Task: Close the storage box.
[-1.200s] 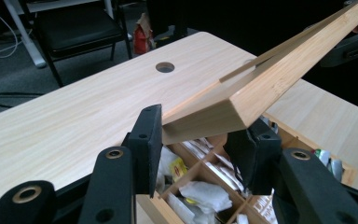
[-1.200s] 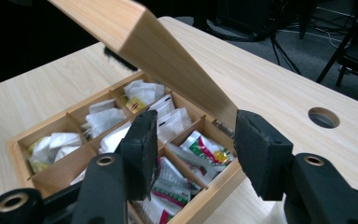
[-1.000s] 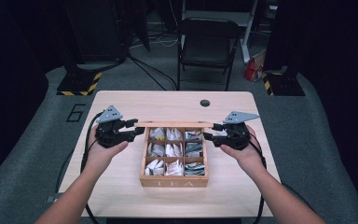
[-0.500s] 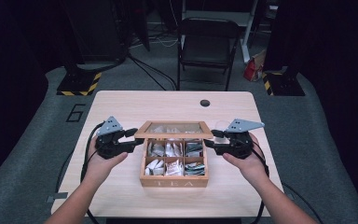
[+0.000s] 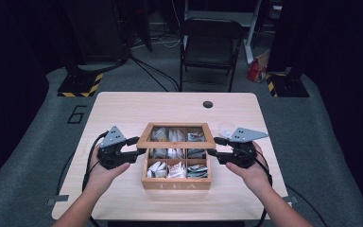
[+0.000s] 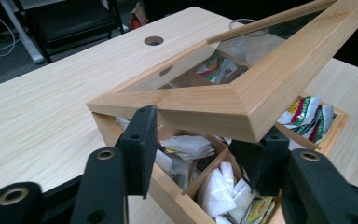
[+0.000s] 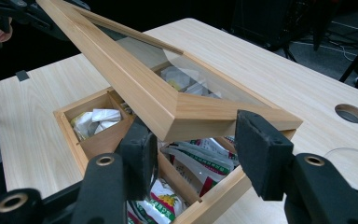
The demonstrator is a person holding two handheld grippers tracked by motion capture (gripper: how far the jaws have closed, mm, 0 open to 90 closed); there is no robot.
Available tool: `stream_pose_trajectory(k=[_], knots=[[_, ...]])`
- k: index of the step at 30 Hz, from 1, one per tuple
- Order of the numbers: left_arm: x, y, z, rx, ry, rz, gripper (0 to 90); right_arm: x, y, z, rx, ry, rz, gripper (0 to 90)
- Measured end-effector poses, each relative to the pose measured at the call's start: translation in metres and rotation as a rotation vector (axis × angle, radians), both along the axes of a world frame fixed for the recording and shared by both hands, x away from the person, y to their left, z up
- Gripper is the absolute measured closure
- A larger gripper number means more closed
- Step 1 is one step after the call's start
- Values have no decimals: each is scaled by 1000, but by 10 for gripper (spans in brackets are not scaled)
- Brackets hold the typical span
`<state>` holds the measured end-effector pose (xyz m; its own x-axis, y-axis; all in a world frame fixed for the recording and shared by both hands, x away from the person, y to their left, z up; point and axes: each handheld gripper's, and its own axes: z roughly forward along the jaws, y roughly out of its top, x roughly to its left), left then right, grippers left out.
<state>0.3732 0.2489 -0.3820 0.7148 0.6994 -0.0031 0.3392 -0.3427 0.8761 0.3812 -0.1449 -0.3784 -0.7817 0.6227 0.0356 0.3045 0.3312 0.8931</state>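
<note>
Two grippers flank a wooden tea box near the table's 6 o'clock edge. Box sits open, six compartments with tea bags inside. The glass lid hangs half-raised over the box's far rows, tilted, hinged along the far edge. Left gripper at the lid's 9 o'clock corner: jaws straddle the lid's front corner, one above, one under the frame; they have just been opening, and in the left gripper view the pads look loose on the wood. Right gripper at the 3 o'clock corner: jaws spread, in the right gripper view one pad beneath the frame, the other beside its edge, cannot tell if pressing. A clear cup stands just past the right gripper. Cable hole toward 12 o'clock.
</note>
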Motion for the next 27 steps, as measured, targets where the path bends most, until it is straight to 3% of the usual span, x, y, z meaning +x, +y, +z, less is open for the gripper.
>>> stream_pose_trajectory(k=[9,27], knots=[[-10,-1,-5,-5,-16,0,479,-5,0,-8,-2,-1,-3,482],[-27,0,-29,16,12,-15,478,-21,1,-34,-46,-12,-4,479]])
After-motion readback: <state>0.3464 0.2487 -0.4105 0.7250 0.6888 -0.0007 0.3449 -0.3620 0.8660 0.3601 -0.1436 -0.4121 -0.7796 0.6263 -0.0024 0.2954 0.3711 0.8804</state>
